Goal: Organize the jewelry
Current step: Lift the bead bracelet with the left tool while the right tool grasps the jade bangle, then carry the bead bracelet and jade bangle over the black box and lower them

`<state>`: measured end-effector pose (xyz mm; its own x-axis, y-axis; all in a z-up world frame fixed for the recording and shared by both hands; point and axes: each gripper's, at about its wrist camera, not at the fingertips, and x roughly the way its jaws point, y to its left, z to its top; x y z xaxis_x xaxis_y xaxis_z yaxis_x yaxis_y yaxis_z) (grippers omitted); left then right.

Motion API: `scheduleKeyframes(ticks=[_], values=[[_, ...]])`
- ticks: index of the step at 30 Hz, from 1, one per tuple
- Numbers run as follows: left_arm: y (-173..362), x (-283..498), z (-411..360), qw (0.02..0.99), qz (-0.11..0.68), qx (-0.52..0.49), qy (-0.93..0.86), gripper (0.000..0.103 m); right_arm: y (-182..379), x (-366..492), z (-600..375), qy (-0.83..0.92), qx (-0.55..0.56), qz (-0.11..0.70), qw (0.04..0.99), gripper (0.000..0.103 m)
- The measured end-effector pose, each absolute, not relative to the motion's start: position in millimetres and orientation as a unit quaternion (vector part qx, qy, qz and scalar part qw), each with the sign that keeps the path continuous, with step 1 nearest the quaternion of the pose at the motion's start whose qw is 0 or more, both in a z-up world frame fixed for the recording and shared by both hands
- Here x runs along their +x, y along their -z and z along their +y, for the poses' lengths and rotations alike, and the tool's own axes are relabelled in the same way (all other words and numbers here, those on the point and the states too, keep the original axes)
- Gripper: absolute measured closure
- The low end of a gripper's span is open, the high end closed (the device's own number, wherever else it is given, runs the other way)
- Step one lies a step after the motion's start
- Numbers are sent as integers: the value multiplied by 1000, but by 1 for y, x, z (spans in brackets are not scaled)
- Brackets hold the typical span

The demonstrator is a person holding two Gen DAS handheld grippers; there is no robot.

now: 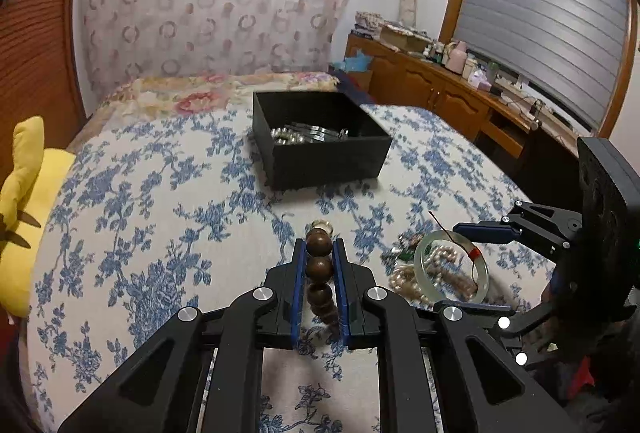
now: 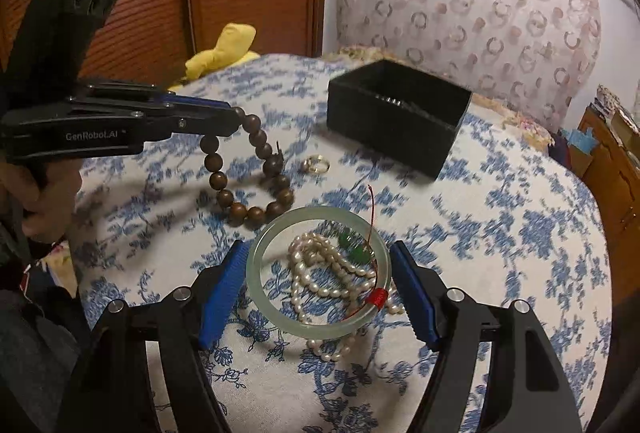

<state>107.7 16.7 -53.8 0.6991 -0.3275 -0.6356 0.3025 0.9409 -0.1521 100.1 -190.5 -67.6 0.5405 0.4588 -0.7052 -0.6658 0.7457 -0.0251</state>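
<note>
A bed (image 1: 160, 193) covered in a white sheet with blue flowers carries all the jewelry. A black box (image 1: 320, 137) sits open toward the far side of the bed, with silvery pieces lying inside it. Nearer than the box, the left tool (image 1: 319, 247) is clamped on a bracelet of brown wooden beads (image 2: 248, 169); most of the loop hangs down from its tips and the lowest beads touch the sheet. A small ring (image 2: 316, 165) lies on the sheet between the beads and the box. To the right of the beads, nearer than the box, the right tool (image 2: 318, 261) has its 2 blue pads spread wide on either side of a pale green bangle (image 2: 272, 309), with gaps showing, gripping nothing. The bangle lies on a heap of pearls (image 2: 320, 273), with a red thread (image 2: 378, 297) wound around it. A yellow plush toy (image 1: 24, 217) sits at the bed's left edge.
</note>
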Motion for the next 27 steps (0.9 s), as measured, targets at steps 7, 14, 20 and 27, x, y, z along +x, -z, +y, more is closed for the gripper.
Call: scheduleKeyframes(ticks=[7,14,20,27], values=[[34,107,16,929,326,-19,173,91,53,104,-196,-319,-144,337,874,28],[12,110,12,936,306,-8,173,91,40,116,-196,-318,-143,324,879,28],[-5,117,12,940,291,-8,177,91,26,127,-198,-320,-139,311,884,28],[-23,139,9,943,281,-5,177,91,9,149,-203,-319,-128,301,889,28]])
